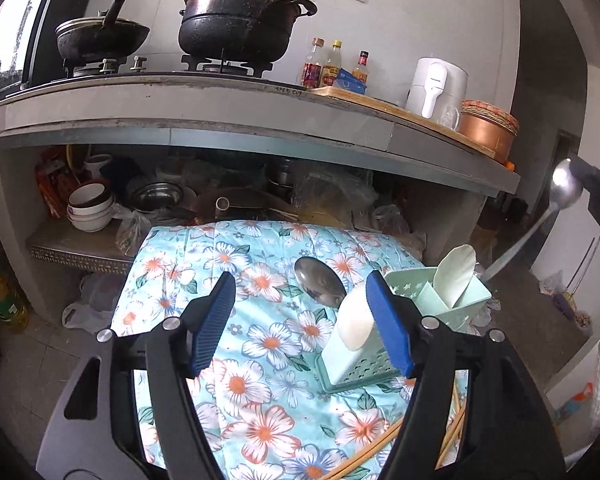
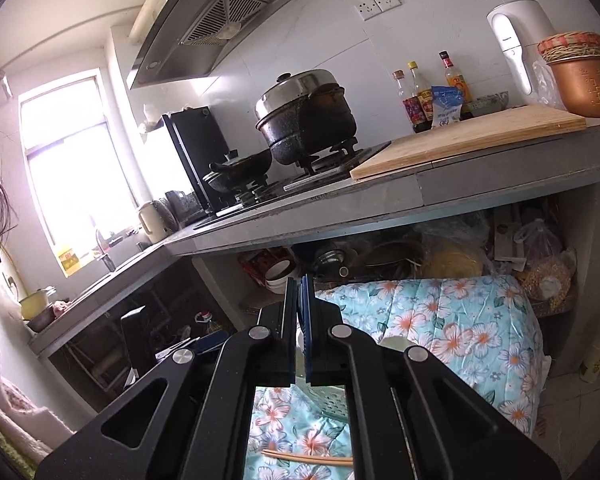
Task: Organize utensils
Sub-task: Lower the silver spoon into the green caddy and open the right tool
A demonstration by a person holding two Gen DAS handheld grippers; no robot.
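My left gripper [image 1: 300,320] is open over a floral cloth [image 1: 236,264]. A mint green utensil holder [image 1: 356,368] stands just past its right finger. One white spoon [image 1: 354,320] sits in the holder's near compartment beside the right pad without touching it, and a second white spoon [image 1: 456,272] stands further back. A metal ladle [image 1: 320,284] lies on the cloth behind the holder. Wooden chopsticks [image 1: 376,452] lie at the near right. At the far right, my right gripper [image 1: 586,172] holds a metal spoon [image 1: 566,188] in the air. In its own view the right gripper [image 2: 299,304] is shut.
A grey counter [image 1: 220,104] carries a gas stove with a wok [image 1: 100,36] and a large pot [image 1: 240,20], bottles, a white appliance [image 1: 436,84] and a copper pot. Bowls [image 1: 90,208] and bags crowd the shelf beneath. An oil bottle [image 1: 4,300] stands on the floor at left.
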